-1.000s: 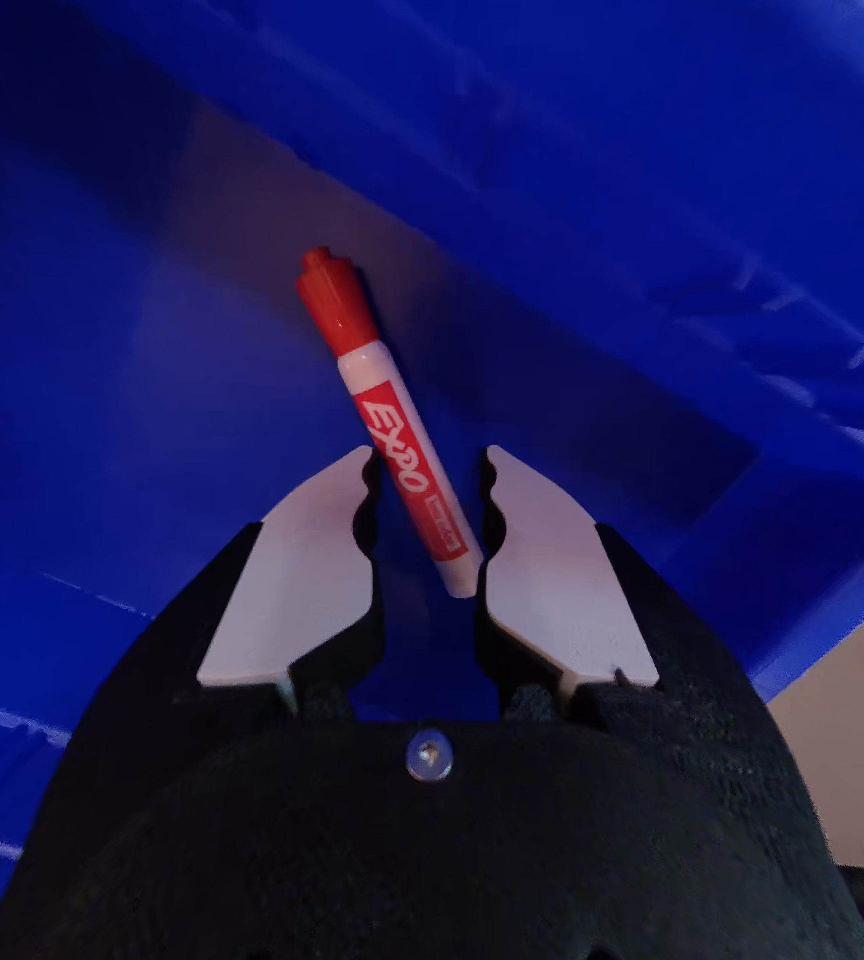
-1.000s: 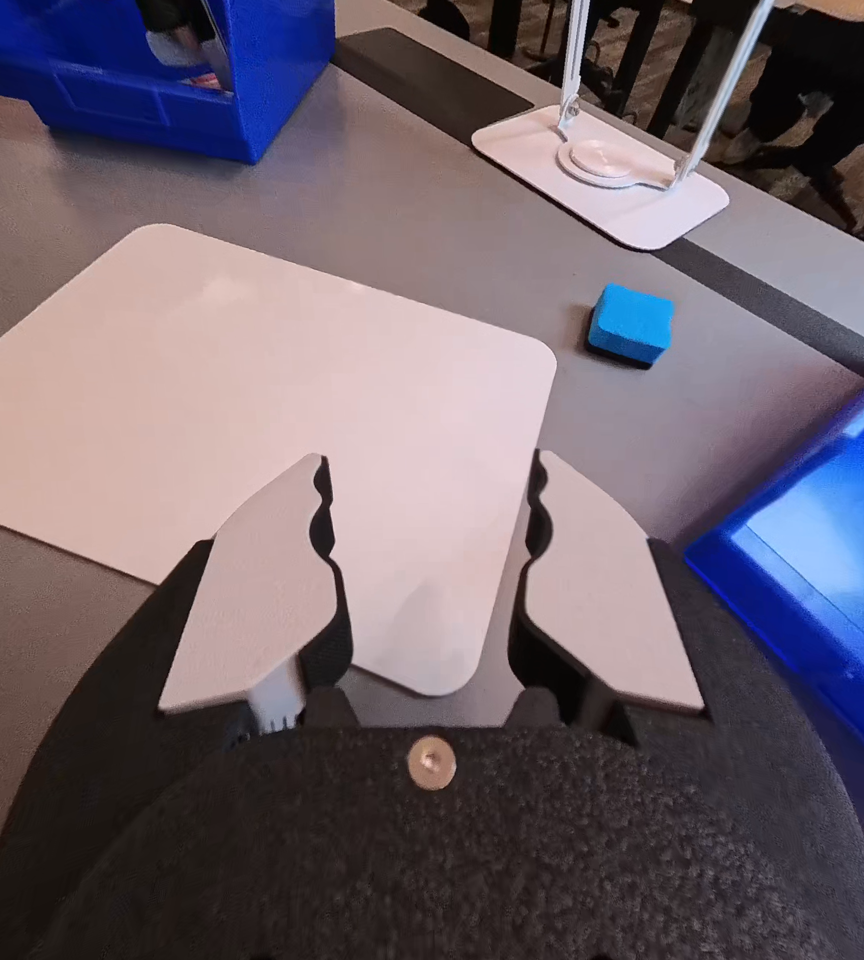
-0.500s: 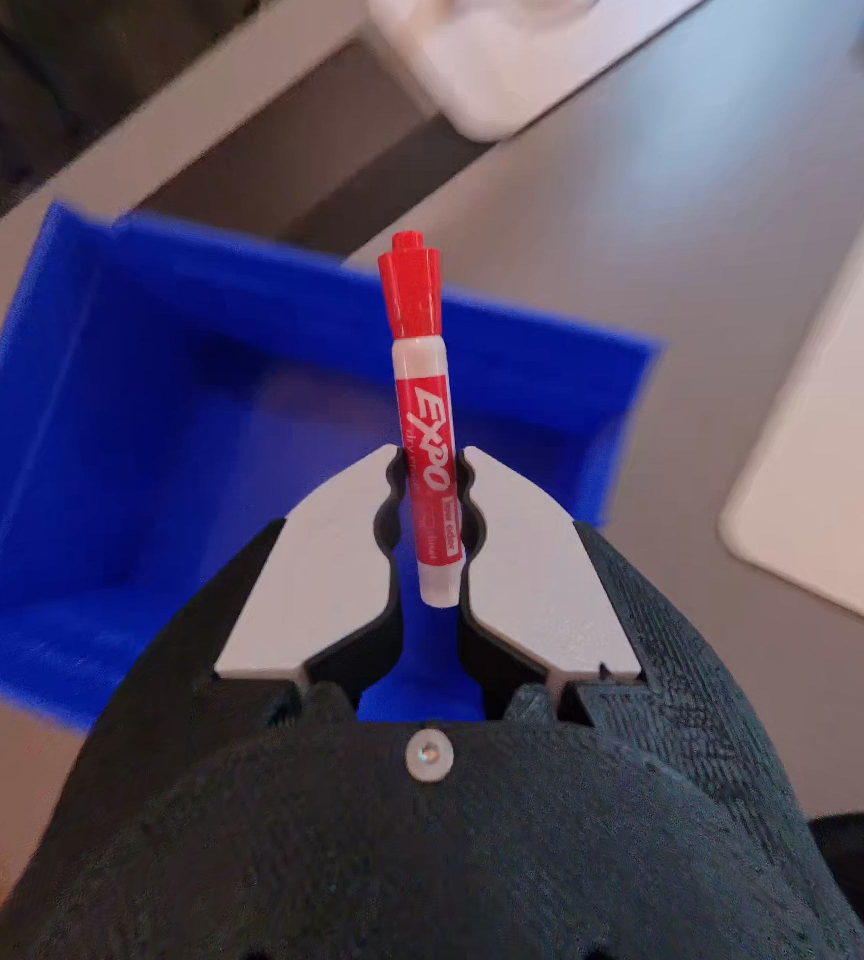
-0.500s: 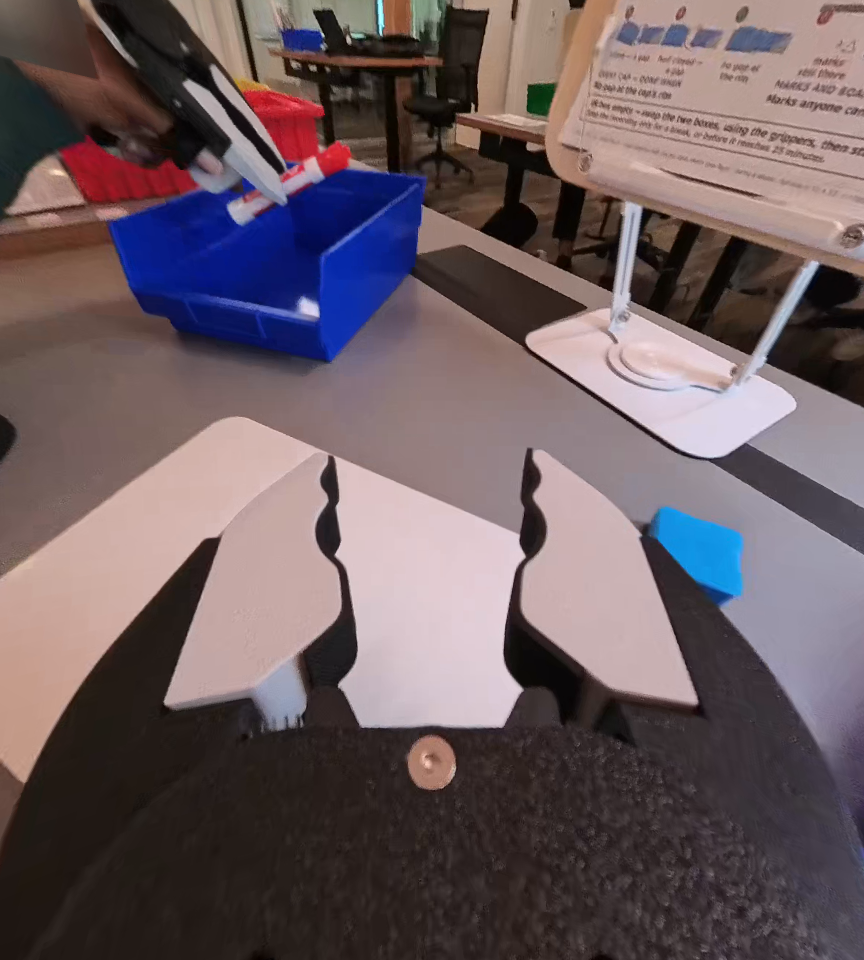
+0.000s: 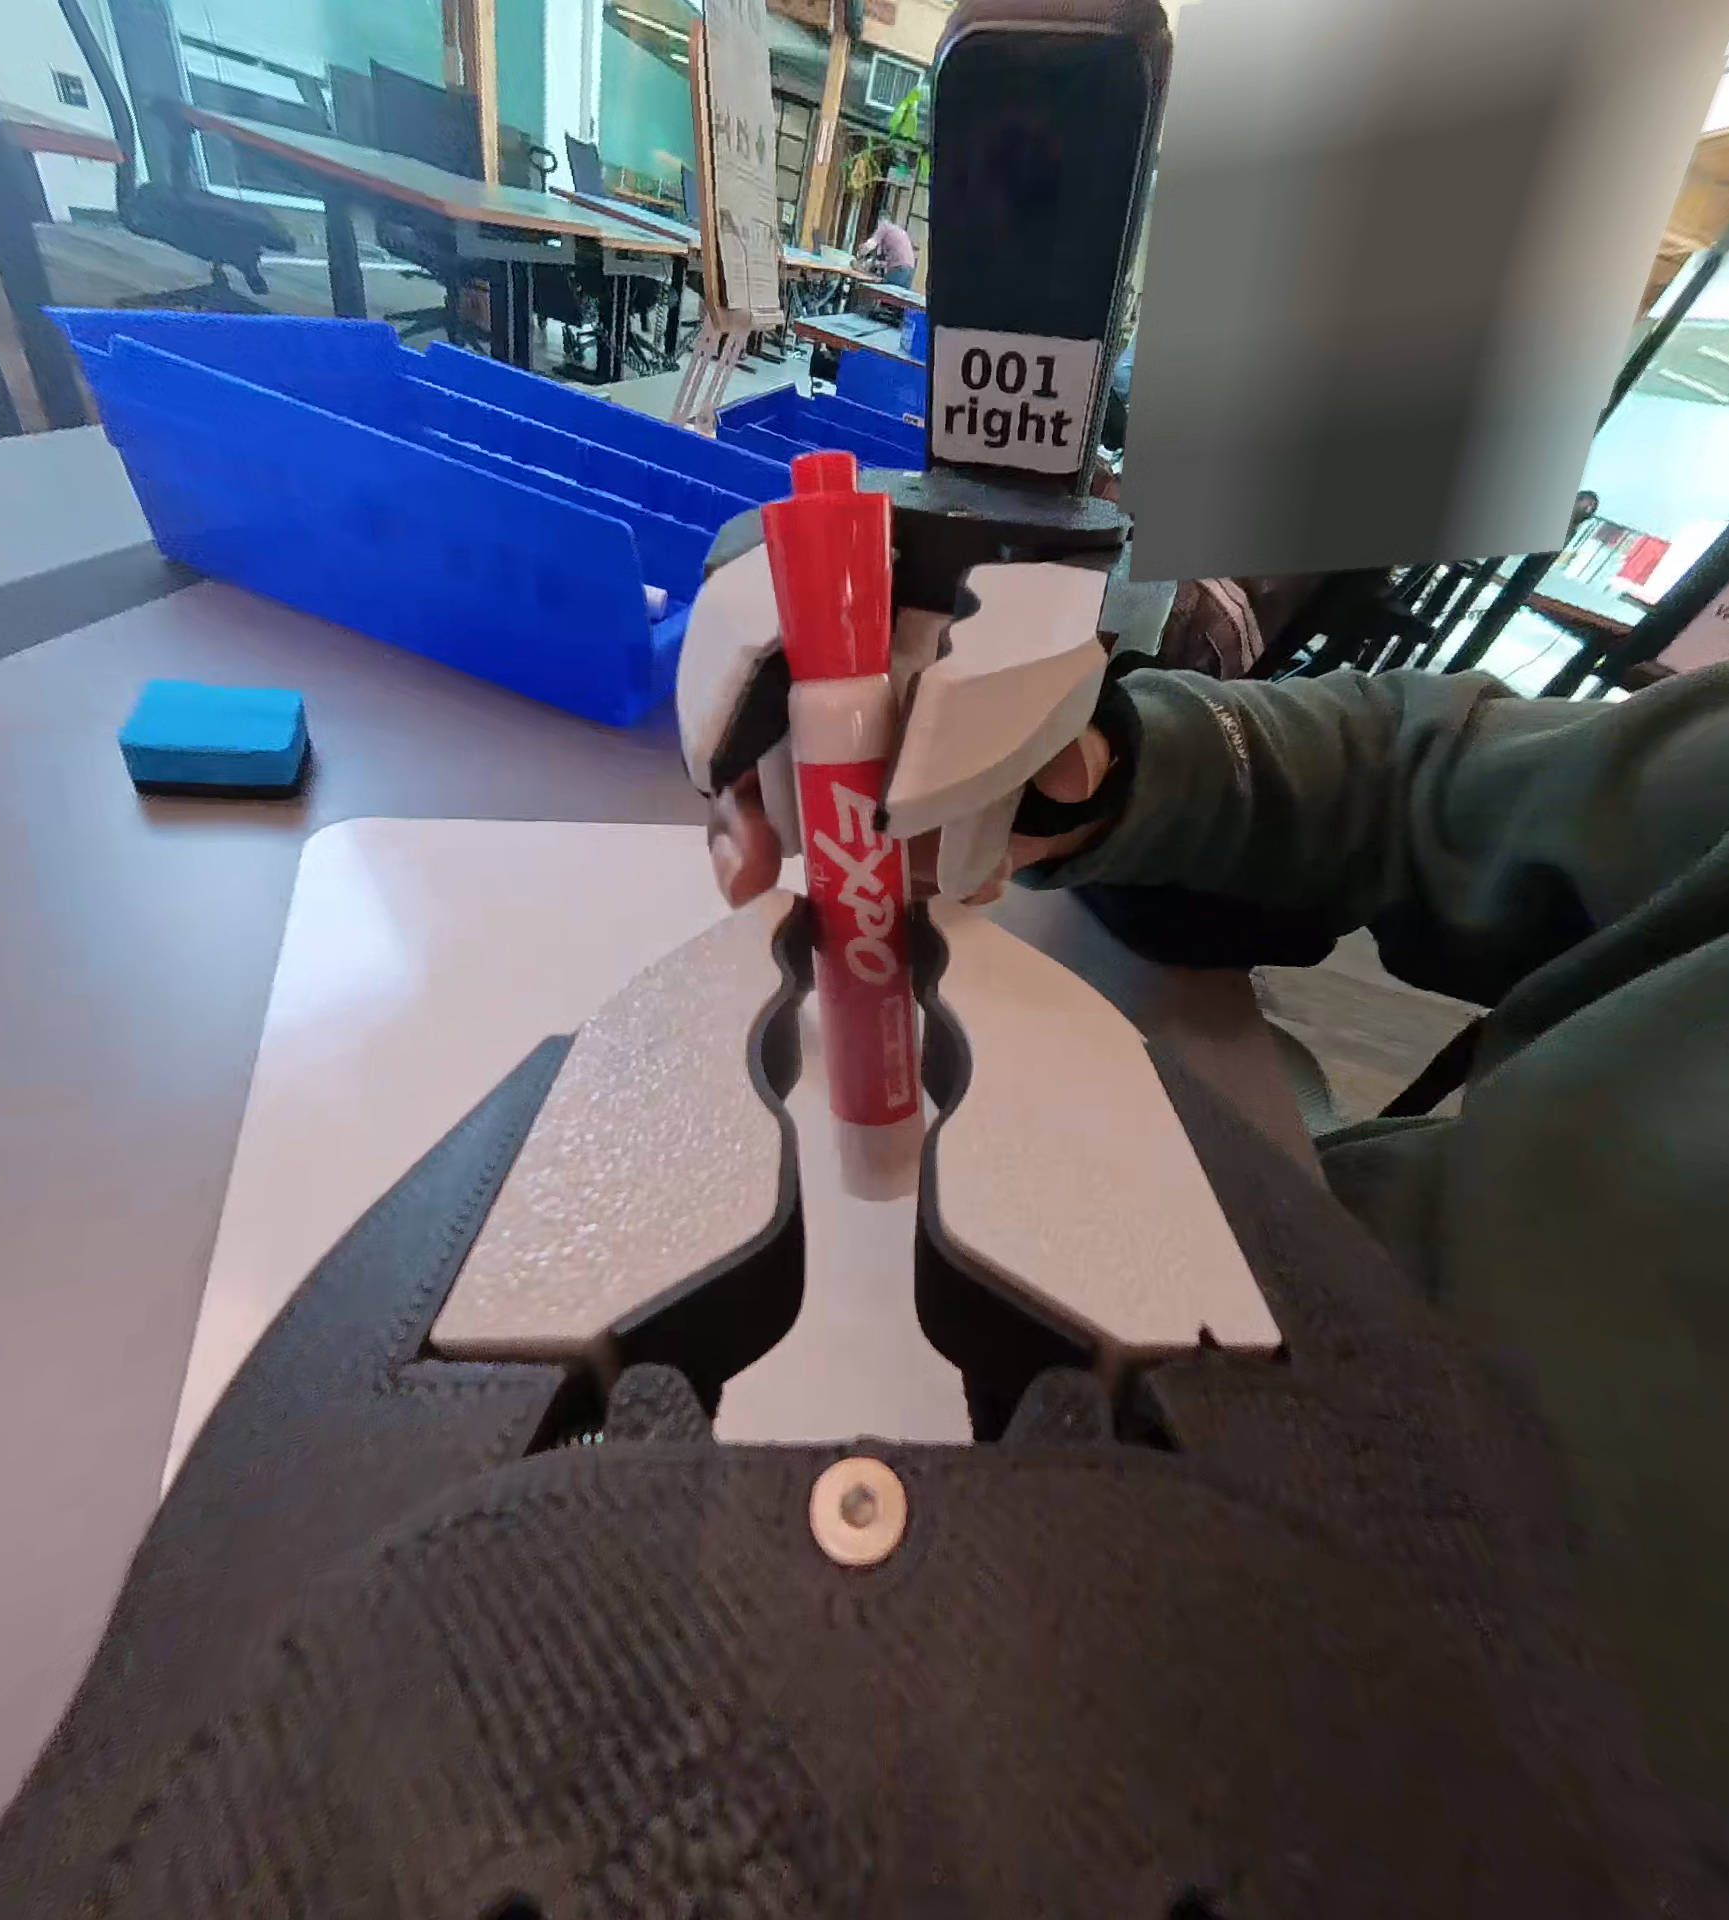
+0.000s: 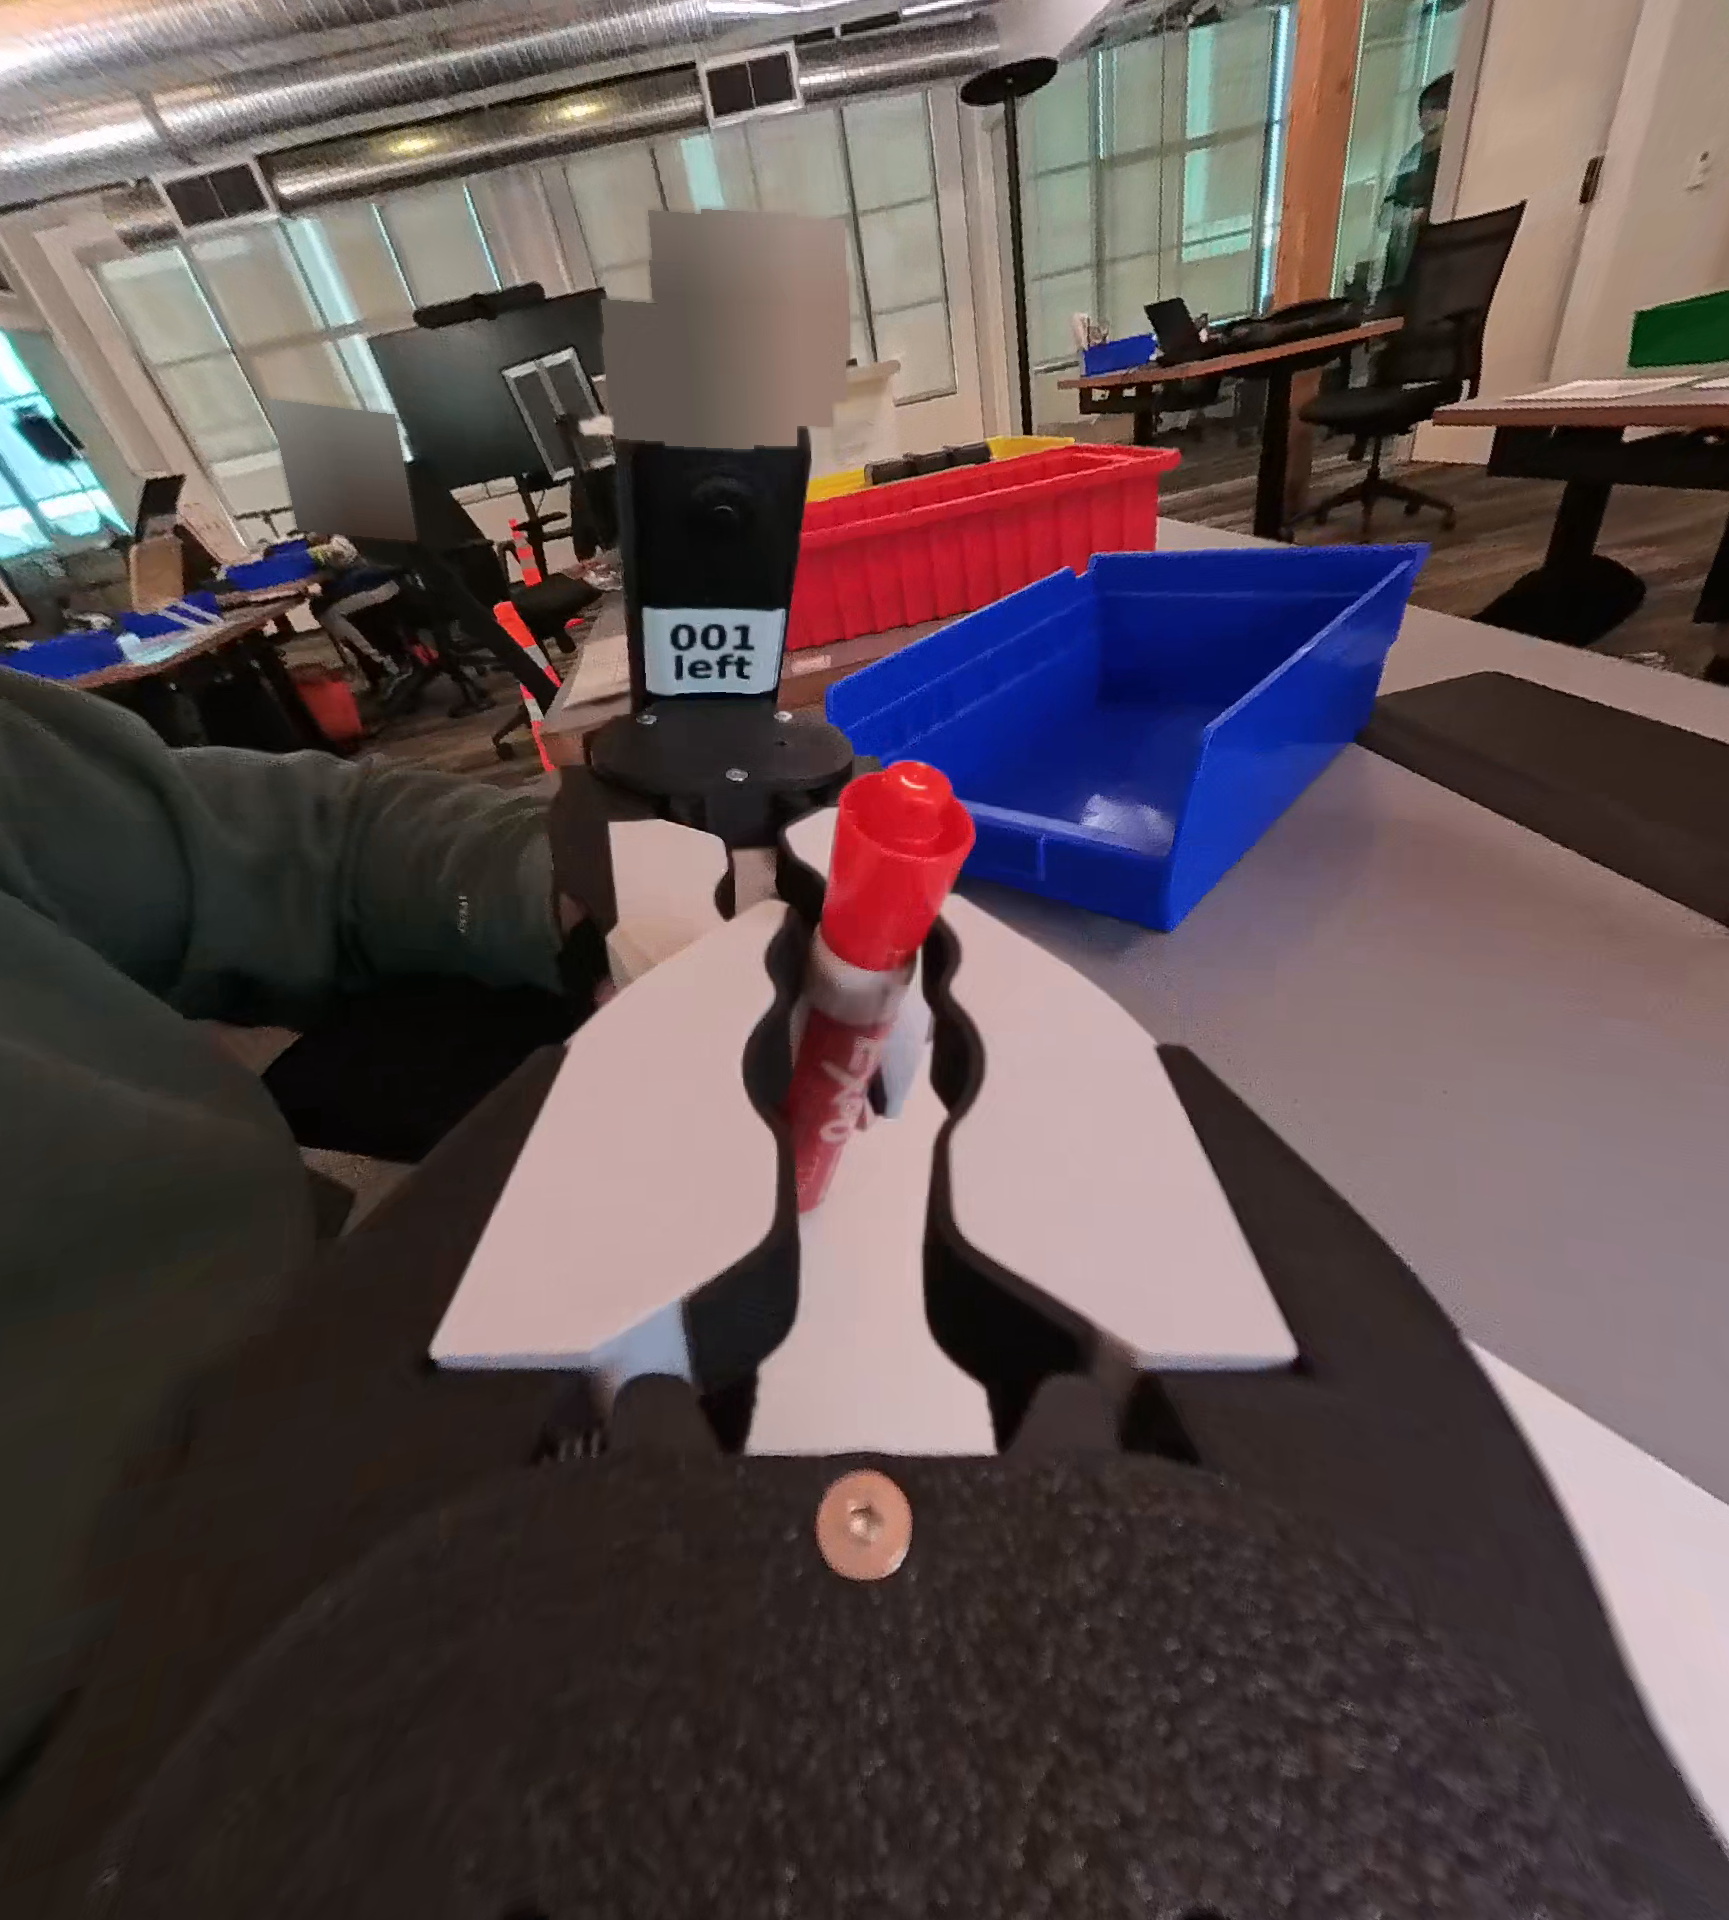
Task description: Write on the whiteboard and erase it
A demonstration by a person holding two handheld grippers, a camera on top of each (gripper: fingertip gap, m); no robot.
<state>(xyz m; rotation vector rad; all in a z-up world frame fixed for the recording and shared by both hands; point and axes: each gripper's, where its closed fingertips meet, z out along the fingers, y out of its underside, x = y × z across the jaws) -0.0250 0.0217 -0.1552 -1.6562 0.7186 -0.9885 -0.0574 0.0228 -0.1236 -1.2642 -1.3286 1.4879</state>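
A red whiteboard marker (image 5: pixel 852 873) with its red cap (image 5: pixel 832 582) on stands upright above the whiteboard (image 5: pixel 486 935). My left gripper (image 5: pixel 860 920) is shut on the marker's lower barrel. My right gripper (image 5: pixel 829 748) comes from the far side and is shut around the marker where the cap meets the barrel. In the right wrist view the cap (image 6: pixel 896 862) sticks up between my right gripper's (image 6: pixel 865 930) fingers. A blue eraser (image 5: pixel 214 727) lies on the table left of the whiteboard.
A long blue bin (image 5: pixel 372 520) stands behind the eraser. Another blue bin (image 6: pixel 1203 727) sits on the grey table (image 6: pixel 1411 1039) beyond the marker, with a red bin (image 6: pixel 974 530) behind it. A person's green sleeve (image 5: pixel 1359 810) reaches in from the right. Both grippers' tips are close together, under 4 cm apart.
My left gripper closed on the marker in the blue bin and carried it over the whiteboard. My right gripper rose from the board, met the marker and closed around its cap end.
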